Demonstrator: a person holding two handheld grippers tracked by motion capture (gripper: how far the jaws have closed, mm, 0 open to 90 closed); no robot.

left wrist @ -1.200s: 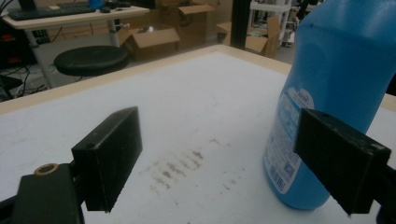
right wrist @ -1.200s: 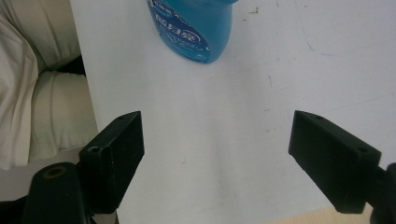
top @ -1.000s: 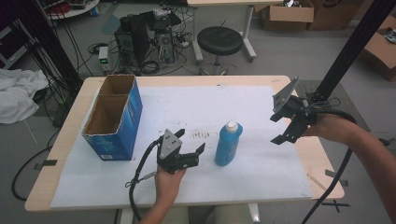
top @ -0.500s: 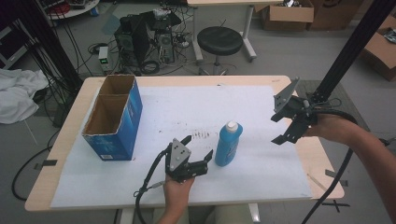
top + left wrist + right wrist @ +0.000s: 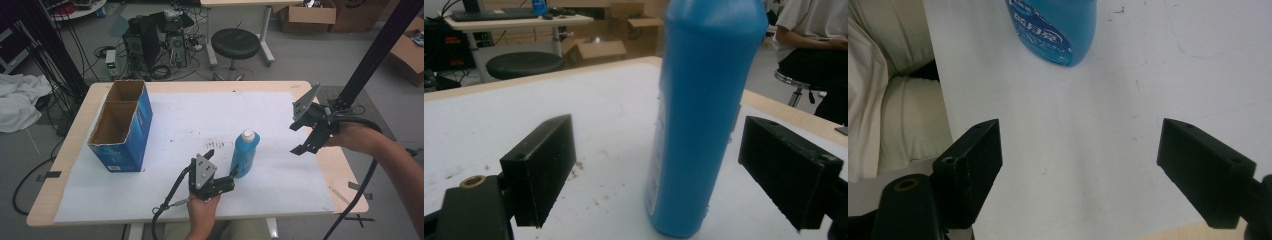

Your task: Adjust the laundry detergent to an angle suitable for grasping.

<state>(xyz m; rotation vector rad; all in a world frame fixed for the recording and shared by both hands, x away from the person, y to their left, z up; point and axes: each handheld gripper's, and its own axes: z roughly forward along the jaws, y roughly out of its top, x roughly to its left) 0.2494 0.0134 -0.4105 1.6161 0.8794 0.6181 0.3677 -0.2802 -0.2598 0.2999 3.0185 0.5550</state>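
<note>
A blue bottle [image 5: 244,154] with a white cap stands upright on the white paper sheet [image 5: 200,120], near the table's front middle. My left gripper [image 5: 221,164] is low at the bottle's near-left side and open. In the left gripper view the bottle [image 5: 704,115] rises between the wide-spread jaws of my left gripper [image 5: 669,165], with a gap on each side. My right gripper [image 5: 296,137] hovers above the table's right side, open and holding nothing. The right gripper view looks down past my right gripper [image 5: 1098,165] at the bottle's lower part [image 5: 1055,30] farther off.
A blue cardboard box [image 5: 122,125] with two open-topped compartments stands at the left of the table [image 5: 65,155]. A black stool [image 5: 235,42] and computer gear sit on the floor beyond. A seated person [image 5: 814,45] is in the background.
My left gripper has moved right and forward along the table until its open jaws stand on either side of the bottle. The right gripper has barely moved.
</note>
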